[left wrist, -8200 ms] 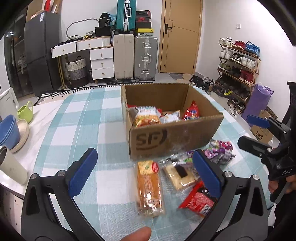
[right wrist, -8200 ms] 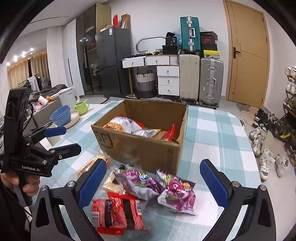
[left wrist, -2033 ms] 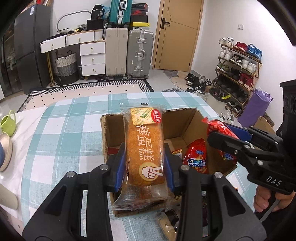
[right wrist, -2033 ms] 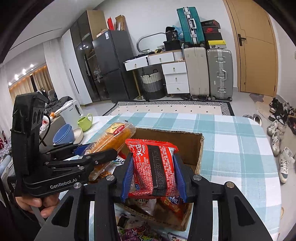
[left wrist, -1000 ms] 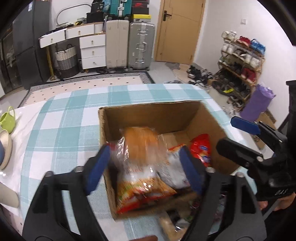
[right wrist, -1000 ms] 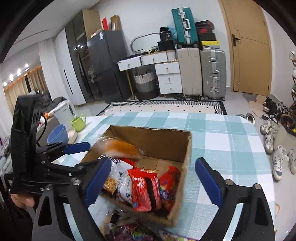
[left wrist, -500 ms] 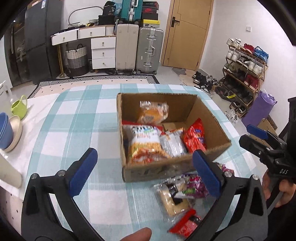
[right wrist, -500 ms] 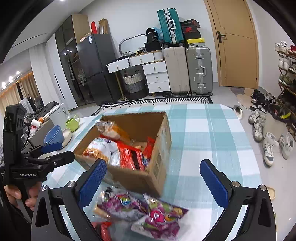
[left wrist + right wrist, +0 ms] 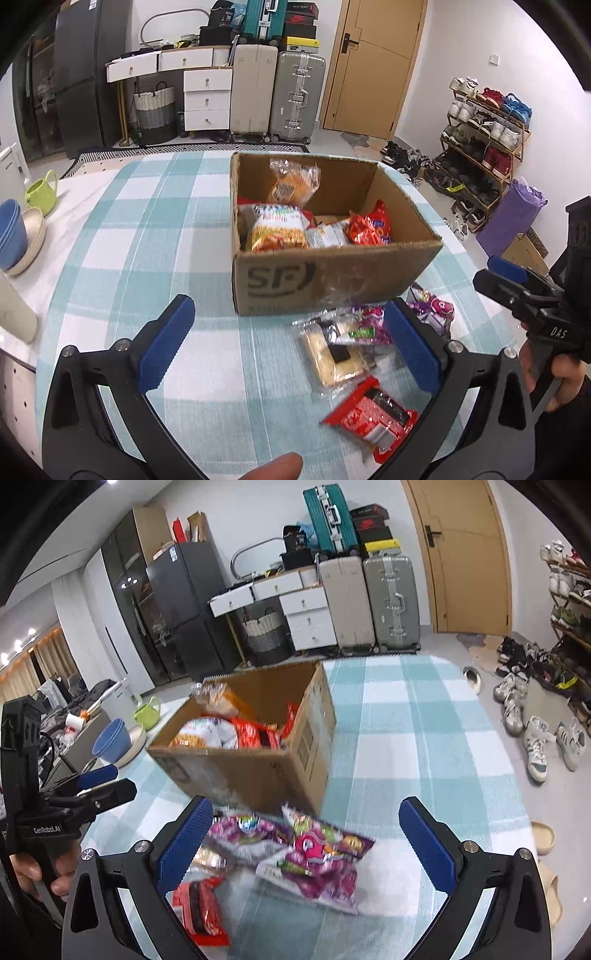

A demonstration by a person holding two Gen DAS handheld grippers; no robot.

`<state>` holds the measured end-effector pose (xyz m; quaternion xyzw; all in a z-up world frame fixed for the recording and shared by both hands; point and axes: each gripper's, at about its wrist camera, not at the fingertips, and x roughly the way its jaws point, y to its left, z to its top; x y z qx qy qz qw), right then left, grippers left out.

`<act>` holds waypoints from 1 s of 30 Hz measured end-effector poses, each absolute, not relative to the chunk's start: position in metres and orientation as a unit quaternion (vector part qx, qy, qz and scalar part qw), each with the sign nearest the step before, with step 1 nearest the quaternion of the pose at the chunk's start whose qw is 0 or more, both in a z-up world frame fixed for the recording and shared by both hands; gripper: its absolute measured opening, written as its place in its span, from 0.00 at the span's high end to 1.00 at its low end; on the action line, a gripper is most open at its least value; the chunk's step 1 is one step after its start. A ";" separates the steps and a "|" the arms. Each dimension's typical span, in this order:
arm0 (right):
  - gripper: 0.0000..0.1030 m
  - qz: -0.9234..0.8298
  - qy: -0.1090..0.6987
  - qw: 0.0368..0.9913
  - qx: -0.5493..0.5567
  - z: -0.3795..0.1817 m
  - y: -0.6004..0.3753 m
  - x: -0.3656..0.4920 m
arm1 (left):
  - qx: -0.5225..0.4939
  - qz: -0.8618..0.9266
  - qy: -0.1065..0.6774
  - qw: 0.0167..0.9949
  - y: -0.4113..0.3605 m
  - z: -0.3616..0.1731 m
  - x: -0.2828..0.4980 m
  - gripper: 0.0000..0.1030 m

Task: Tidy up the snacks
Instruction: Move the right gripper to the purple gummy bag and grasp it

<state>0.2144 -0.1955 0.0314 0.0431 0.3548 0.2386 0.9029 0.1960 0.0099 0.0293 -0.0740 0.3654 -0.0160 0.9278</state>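
A cardboard box (image 9: 332, 275) (image 9: 258, 771) stands on the checked tablecloth with several snack packs inside, among them an orange cake pack (image 9: 293, 184) leaning on its far wall. In front of the box lie a clear pale cake pack (image 9: 334, 356), a red pack (image 9: 373, 415) (image 9: 201, 908) and purple candy bags (image 9: 310, 853) (image 9: 430, 308). My left gripper (image 9: 288, 343) hangs open and empty above the cloth, short of the pale pack. My right gripper (image 9: 304, 845) is open and empty over the purple bags.
Blue bowls (image 9: 11, 236), a beige dish and a green cup (image 9: 40, 192) sit at the table's left edge, with a pale cylinder (image 9: 14, 308) nearer. Suitcases, drawers, a fridge and a shoe rack (image 9: 484, 147) stand beyond the table.
Both grippers have let their packs drop into the box and drawn back toward the near edge. The loose snacks in front of the box have come into view under them.
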 end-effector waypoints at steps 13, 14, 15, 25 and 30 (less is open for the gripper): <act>0.01 0.219 0.402 0.886 0.075 -0.007 -0.205 0.230 | -0.093 0.001 0.397 0.913 -0.003 -0.005 0.181 0.01; 0.01 0.214 0.404 0.886 0.079 -0.010 -0.207 0.231 | -0.095 -0.001 0.398 0.913 -0.004 -0.007 0.181 0.01; 0.01 0.213 0.408 0.884 0.086 -0.013 -0.209 0.233 | -0.097 -0.002 0.399 0.912 -0.005 -0.008 0.181 0.01; 0.01 0.204 0.445 0.866 0.102 -0.035 -0.207 0.246 | -0.091 -0.020 0.420 0.903 -0.025 -0.026 0.181 0.01; 0.01 0.201 0.453 0.864 0.082 -0.039 -0.207 0.245 | -0.087 -0.025 0.429 0.899 -0.033 -0.034 0.181 0.01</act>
